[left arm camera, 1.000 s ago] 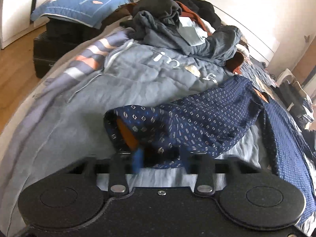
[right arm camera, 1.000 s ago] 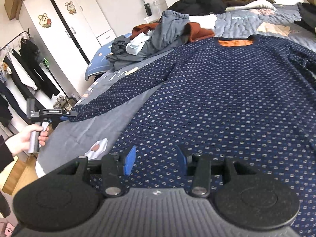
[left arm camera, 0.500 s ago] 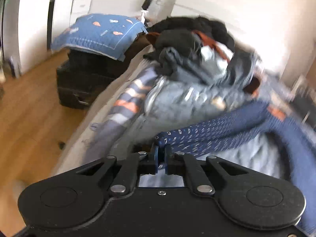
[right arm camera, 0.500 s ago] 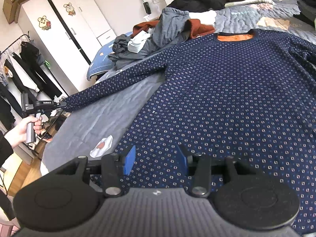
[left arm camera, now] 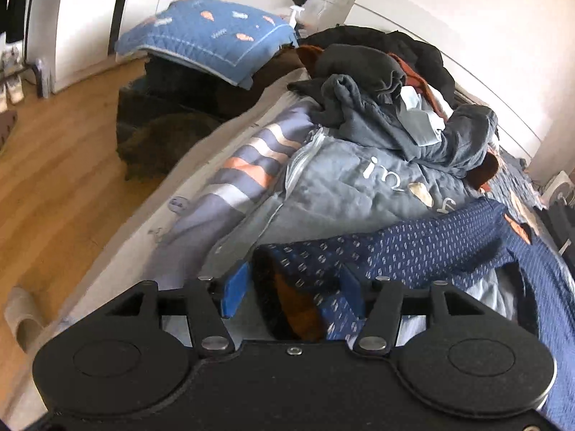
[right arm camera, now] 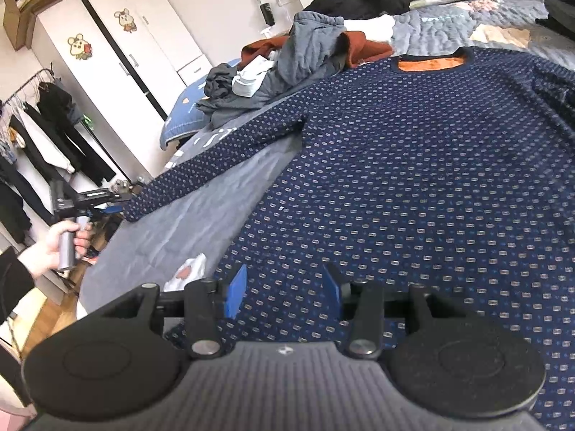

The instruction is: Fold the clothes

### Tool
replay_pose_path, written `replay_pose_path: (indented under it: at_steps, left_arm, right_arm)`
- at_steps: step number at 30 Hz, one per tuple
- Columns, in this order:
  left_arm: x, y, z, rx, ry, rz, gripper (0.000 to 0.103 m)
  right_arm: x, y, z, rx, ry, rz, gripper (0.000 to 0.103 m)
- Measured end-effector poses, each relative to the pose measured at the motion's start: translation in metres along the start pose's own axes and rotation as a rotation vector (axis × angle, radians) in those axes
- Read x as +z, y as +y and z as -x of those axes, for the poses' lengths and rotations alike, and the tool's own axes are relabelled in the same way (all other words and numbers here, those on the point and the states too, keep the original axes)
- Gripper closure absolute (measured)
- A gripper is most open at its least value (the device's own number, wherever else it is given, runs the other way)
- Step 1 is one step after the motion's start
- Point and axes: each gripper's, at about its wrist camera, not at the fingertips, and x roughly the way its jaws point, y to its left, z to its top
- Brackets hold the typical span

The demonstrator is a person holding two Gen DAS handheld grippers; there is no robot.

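Right wrist view: I see one shirt [right arm camera: 413, 186], collar away from me; left tool [left arm camera: 293, 289] opening around its sleeve cuff, right tool [right arm camera: 284, 292] released.

A shirt [right arm camera: 413, 179] lies spread on the bed [right arm camera: 187, 222], a clothes pile [right arm camera: 305, 61] behind it

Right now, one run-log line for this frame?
step: sleeve laid out | left gripper: opening, sleeve cuff loose between jaws | right gripper: open, above shirt | bed: shirt spread flat
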Motion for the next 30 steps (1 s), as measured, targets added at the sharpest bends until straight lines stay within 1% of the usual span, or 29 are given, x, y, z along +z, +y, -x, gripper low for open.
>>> replay_pose_path:
  at_steps: [2, 3, 4, 6, 7, 9, 11, 12, 13, 15, 17, 18, 19, 20, 21, 22, 23, 24, 25, 26, 30]
  left_arm:
    - [0.003, 0.001, -0.015, -0.001, 0.029, 0.030, 0.039]
    - [0.003, -0.001, -0.021, 0.005, 0.037, 0.027, 0.042]
    - [0.003, -0.002, -0.026, 0.011, 0.045, 0.019, 0.058]
    - [0.005, -0.010, -0.032, 0.006, 0.057, -0.032, 0.095]
    - [0.008, -0.015, -0.030, 0.009, 0.039, -0.065, 0.096]
    - [0.021, -0.019, -0.015, 0.025, -0.062, -0.107, 0.096]
    - [0.040, -0.016, 0.005, 0.041, -0.187, -0.098, 0.096]
    - [0.050, -0.015, 0.012, 0.044, -0.231, -0.096, 0.096]
    - [0.059, -0.016, 0.016, 0.042, -0.254, -0.105, 0.096]
    - [0.072, -0.025, 0.014, 0.074, -0.271, -0.180, 0.096]
    - [0.074, -0.030, 0.004, 0.114, -0.240, -0.245, 0.095]
    - [0.074, -0.032, -0.001, 0.134, -0.222, -0.276, 0.089]
    - [0.072, -0.032, -0.005, 0.159, -0.195, -0.284, 0.086]
    - [0.068, -0.030, -0.003, 0.190, -0.192, -0.279, 0.085]
    - [0.062, -0.028, 0.001, 0.221, -0.199, -0.272, 0.081]
    - [0.056, -0.025, 0.005, 0.253, -0.207, -0.265, 0.071]
    - [0.049, -0.023, 0.015, 0.266, -0.222, -0.247, 0.063]
    - [0.039, -0.026, 0.025, 0.257, -0.226, -0.240, 0.050]
    - [0.029, -0.031, 0.035, 0.243, -0.226, -0.238, 0.048]
    - [0.016, -0.043, 0.044, 0.202, -0.213, -0.264, 0.048]
    - [-0.049, -0.120, 0.064, -0.043, -0.133, -0.439, 0.048]
  right_arm:
    - [-0.001, 0.002, -0.004, 0.009, 0.007, -0.007, 0.057]
    - [-0.001, 0.003, -0.005, 0.011, 0.012, -0.009, 0.057]
    - [-0.002, 0.004, -0.006, 0.013, 0.015, -0.009, 0.057]
    - [-0.004, 0.006, -0.007, 0.015, 0.019, -0.010, 0.057]
    - [-0.004, 0.007, -0.007, 0.014, 0.020, -0.010, 0.057]
    - [-0.006, 0.007, -0.006, 0.014, 0.022, -0.012, 0.057]
    - [-0.005, 0.007, -0.005, 0.013, 0.023, -0.014, 0.057]
    - [-0.006, 0.006, -0.004, 0.013, 0.022, -0.020, 0.057]
    - [-0.006, 0.005, -0.004, 0.015, 0.021, -0.026, 0.057]
    - [-0.007, 0.003, -0.002, 0.016, 0.018, -0.037, 0.057]
    - [-0.008, 0.002, 0.000, 0.012, 0.016, -0.039, 0.057]
    - [-0.009, 0.002, 0.001, 0.010, 0.014, -0.040, 0.057]
    - [-0.009, 0.002, 0.002, 0.010, 0.013, -0.041, 0.057]
    - [-0.010, 0.001, 0.004, 0.009, 0.012, -0.042, 0.057]
    - [-0.010, 0.001, 0.005, 0.008, 0.012, -0.043, 0.057]
    - [-0.011, 0.000, 0.007, 0.008, 0.011, -0.042, 0.057]
    - [-0.011, 0.000, 0.009, 0.009, 0.010, -0.041, 0.057]
    - [-0.011, -0.001, 0.010, 0.010, 0.009, -0.041, 0.057]
    - [-0.011, -0.002, 0.011, 0.011, 0.009, -0.043, 0.057]
    - [-0.012, -0.003, 0.012, 0.011, 0.007, -0.046, 0.057]
    - [-0.015, -0.002, 0.020, 0.014, -0.018, -0.060, 0.057]
